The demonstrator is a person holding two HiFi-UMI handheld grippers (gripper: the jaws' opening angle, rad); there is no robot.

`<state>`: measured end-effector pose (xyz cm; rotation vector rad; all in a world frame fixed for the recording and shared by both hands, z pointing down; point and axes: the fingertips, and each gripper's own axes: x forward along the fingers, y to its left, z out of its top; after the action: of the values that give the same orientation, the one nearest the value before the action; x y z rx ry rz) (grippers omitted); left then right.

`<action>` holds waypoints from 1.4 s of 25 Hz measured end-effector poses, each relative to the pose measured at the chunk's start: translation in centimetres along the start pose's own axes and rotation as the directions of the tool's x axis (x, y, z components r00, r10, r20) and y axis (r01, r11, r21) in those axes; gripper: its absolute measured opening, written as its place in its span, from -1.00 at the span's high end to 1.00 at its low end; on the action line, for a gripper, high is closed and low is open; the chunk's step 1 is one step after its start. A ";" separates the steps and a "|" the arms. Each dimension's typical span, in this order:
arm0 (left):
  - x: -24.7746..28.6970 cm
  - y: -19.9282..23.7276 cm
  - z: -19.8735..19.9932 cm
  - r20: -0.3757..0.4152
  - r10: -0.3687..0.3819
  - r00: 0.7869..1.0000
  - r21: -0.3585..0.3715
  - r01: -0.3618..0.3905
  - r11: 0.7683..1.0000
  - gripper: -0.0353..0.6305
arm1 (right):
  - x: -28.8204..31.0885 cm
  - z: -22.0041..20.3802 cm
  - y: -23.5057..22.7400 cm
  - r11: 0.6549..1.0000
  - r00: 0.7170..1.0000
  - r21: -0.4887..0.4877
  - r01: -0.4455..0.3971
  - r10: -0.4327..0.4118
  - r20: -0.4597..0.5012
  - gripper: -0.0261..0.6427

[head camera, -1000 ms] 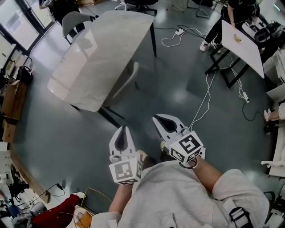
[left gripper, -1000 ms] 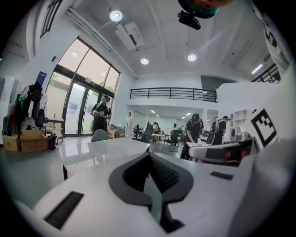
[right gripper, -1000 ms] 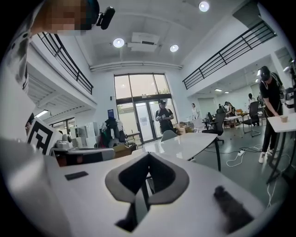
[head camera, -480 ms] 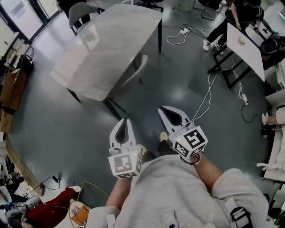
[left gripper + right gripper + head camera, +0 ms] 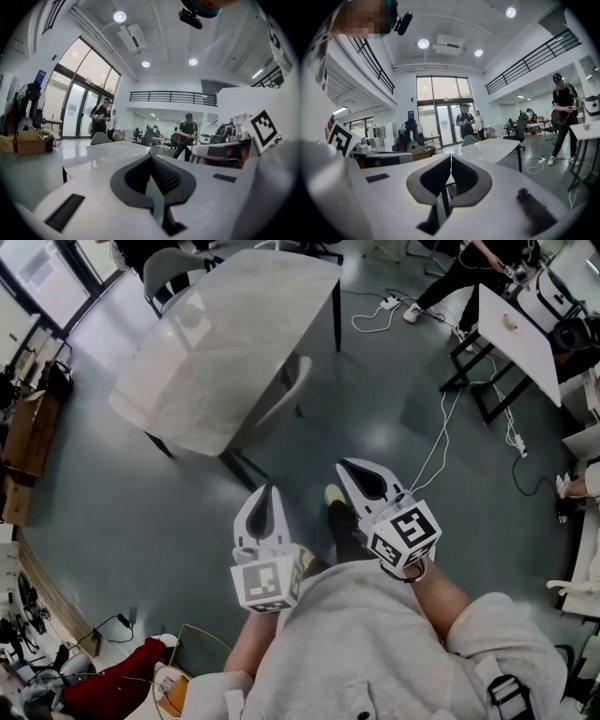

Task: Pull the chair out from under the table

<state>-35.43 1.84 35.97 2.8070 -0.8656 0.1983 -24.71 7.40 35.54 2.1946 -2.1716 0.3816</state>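
A long white table (image 5: 225,343) stands ahead on the grey floor. A grey chair (image 5: 292,385) is tucked under its near right side, only the backrest showing. Both grippers are held in front of the person's body, well short of the table and chair. My left gripper (image 5: 266,489) is shut with nothing in it, pointing toward the table's near corner. My right gripper (image 5: 345,465) is also shut and empty, aimed roughly at the chair. The table top (image 5: 108,152) shows beyond the closed left gripper (image 5: 151,157), and the table (image 5: 487,149) lies beyond the closed right gripper (image 5: 451,156).
A second grey chair (image 5: 173,263) stands at the table's far end. White cables (image 5: 431,456) trail across the floor to the right, toward another white table (image 5: 516,334). Cardboard boxes (image 5: 19,446) line the left wall. People stand in the background. The person's shoe (image 5: 333,495) is between the grippers.
The person has stepped toward the table, which now sits lower and nearer in the head view. A foot has come forward between the grippers. Both grippers stay shut.
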 end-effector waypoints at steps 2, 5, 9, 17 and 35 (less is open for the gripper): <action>0.7 -0.1 0.1 -0.003 0.006 1.000 0.001 -0.006 1.000 0.86 | 0.5 0.1 -0.7 1.000 1.000 -0.005 -0.007 0.007 -0.003 0.85; 2.0 -0.2 0.2 -0.007 0.017 1.000 0.005 -0.017 1.000 0.86 | 1.3 0.2 -2.1 1.000 1.000 -0.002 -0.013 0.013 -0.009 0.85; 4.4 0.7 0.3 -0.016 0.035 0.999 0.002 -0.035 0.999 0.86 | 3.3 0.4 -4.0 1.000 1.000 0.000 -0.020 0.020 -0.012 0.85; 11.0 0.8 1.1 -0.044 0.055 0.998 0.018 -0.055 0.998 0.86 | 6.8 1.4 -9.8 0.999 0.999 0.009 -0.031 0.031 -0.024 0.85; 23.9 -2.5 2.6 -0.080 0.096 0.992 0.048 -0.092 0.995 0.86 | 12.0 3.4 -22.2 0.996 0.997 0.034 -0.077 0.078 -0.023 0.85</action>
<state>-14.23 -9.70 37.54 2.7780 -0.9870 0.3478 -2.30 -4.44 37.87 2.1151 -2.2591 0.4473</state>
